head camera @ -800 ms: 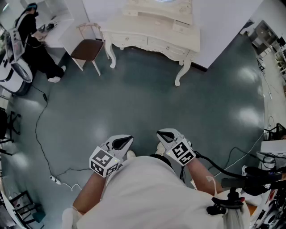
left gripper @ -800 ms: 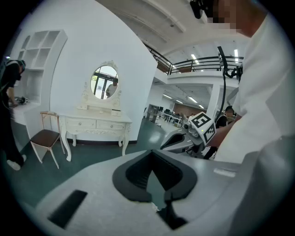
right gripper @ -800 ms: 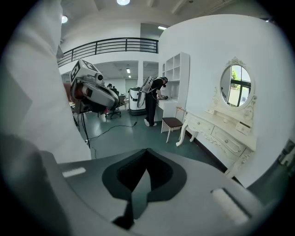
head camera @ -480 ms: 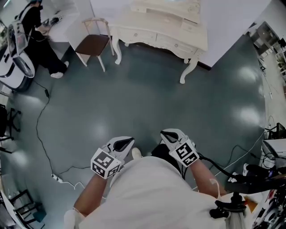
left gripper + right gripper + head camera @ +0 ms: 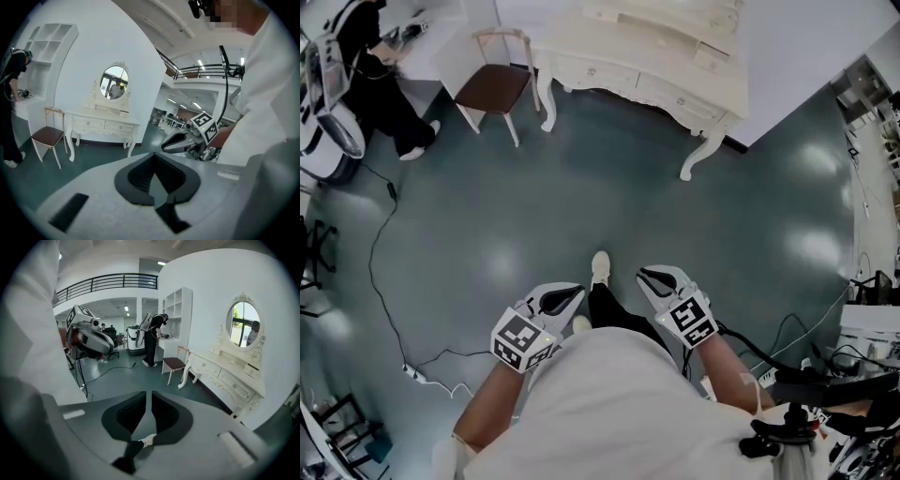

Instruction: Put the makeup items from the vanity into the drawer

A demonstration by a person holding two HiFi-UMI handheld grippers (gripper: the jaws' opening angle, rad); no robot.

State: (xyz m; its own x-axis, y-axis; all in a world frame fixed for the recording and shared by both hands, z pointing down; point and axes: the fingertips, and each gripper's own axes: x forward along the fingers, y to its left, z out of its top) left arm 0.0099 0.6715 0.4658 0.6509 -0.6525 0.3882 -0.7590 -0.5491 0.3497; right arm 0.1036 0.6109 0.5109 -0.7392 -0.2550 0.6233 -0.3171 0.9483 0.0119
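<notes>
Grey-green floor (image 5: 581, 187) fills most of the head view, and the work area lies far ahead. The left tongs (image 5: 572, 292) and the right tongs (image 5: 645, 275) are carried close in front of the body. Each is pressed together with nothing between the pads, and the gripper views show only floor and room past the tips.

Since a moment ago a white shoe (image 5: 600, 265) has swung forward between the two. The vanity (image 5: 670, 89) has slid rightward along the top of the head view. That reads as walking and turning toward it, so the task looks to be at the approach, with nothing picked up yet.

By count:
- **Tongs:** two, both empty.
- **Vanity:** one, against the white wall and well apart from the tongs.
- **Mirror:** one oval mirror (image 5: 114, 82) above the vanity.
- **Drawers:** two wide drawers (image 5: 89, 123) across the front, both apparently closed.
- **Chair:** one chair (image 5: 495, 86) near the vanity's end.
- **Other people:** one other person (image 5: 380, 89), beyond the chair.

The makeup items should be on the tabletop, but they are too small to make out from here.
</notes>
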